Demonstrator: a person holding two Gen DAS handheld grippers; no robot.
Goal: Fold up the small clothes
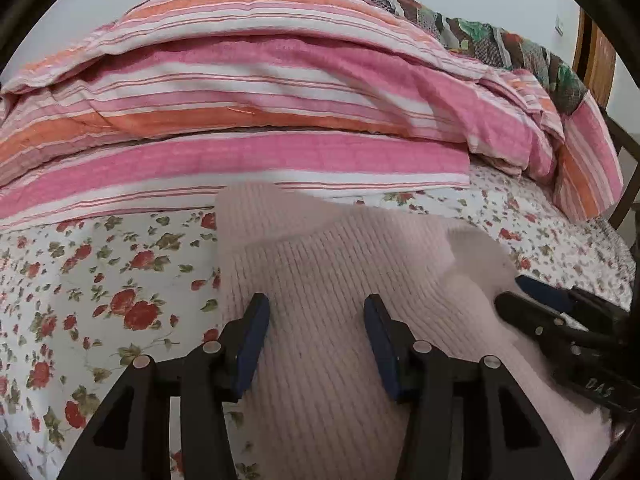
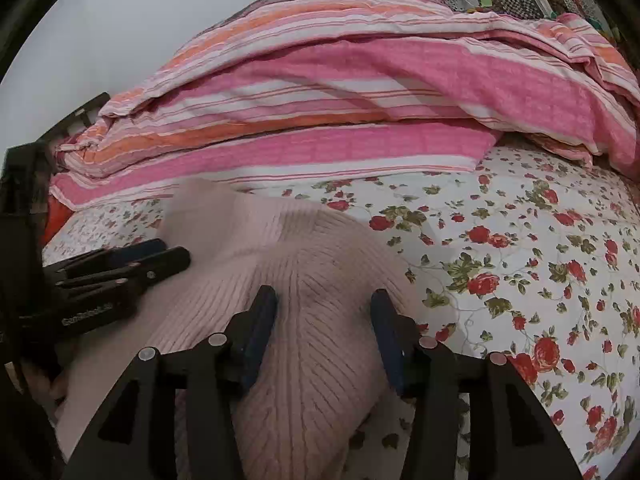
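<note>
A pale pink ribbed knit garment (image 1: 320, 264) lies bunched on the floral bedsheet (image 1: 100, 280). My left gripper (image 1: 316, 306) is open, its fingers just above the knit, nothing held. The right gripper shows at the right edge of the left wrist view (image 1: 560, 324), resting on the garment. In the right wrist view the same garment (image 2: 320, 256) lies under my open right gripper (image 2: 324, 300), which straddles a raised fold. The left gripper (image 2: 160, 256) shows at the left edge there, its fingers close together over the knit.
A folded pink, orange and white striped quilt (image 1: 260, 92) is stacked behind the garment, with a dark patterned blanket (image 1: 480, 36) on top. The floral sheet (image 2: 540, 272) spreads to the right. A wooden chair (image 1: 596, 60) stands at the far right.
</note>
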